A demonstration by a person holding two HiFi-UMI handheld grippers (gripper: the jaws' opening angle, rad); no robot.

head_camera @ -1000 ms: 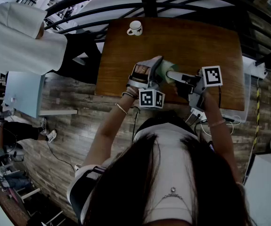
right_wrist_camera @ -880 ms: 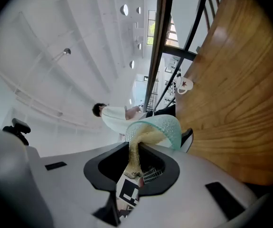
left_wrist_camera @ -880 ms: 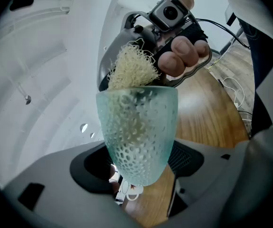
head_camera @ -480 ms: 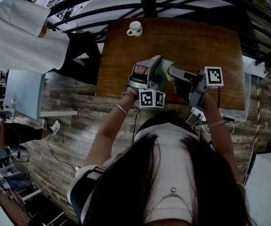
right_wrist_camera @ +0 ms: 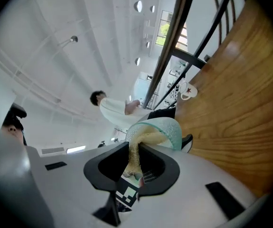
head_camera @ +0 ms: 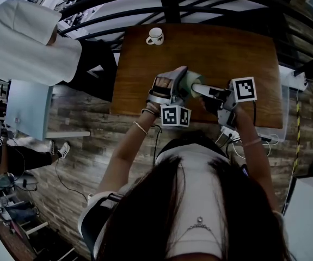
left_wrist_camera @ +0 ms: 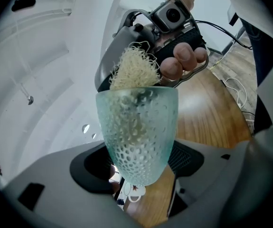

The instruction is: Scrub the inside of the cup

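A pale green dimpled glass cup [left_wrist_camera: 138, 132] is clamped near its base by my left gripper [left_wrist_camera: 138, 167], which is shut on it. The cup is tilted, with its mouth turned toward my right gripper [right_wrist_camera: 135, 163]. That gripper is shut on a yellowish fibre scrubber [right_wrist_camera: 136, 148], whose tuft reaches into the cup's mouth [right_wrist_camera: 167, 127]. In the left gripper view the scrubber [left_wrist_camera: 134, 70] bulges over the rim and shows through the glass. From the head view, the cup [head_camera: 190, 81] sits between the left gripper [head_camera: 173, 87] and the right gripper [head_camera: 200, 87], above the table's near half.
A brown wooden table [head_camera: 238, 53] lies below the grippers. A small white mug [head_camera: 155, 35] stands near its far left edge. A person in a white top [head_camera: 20, 42] stands at the left beyond the table. A dark metal railing [head_camera: 172, 4] runs behind the table.
The right gripper has shifted slightly back and forth at the cup's mouth. Both grips look unchanged, and the cup stays in the same place.
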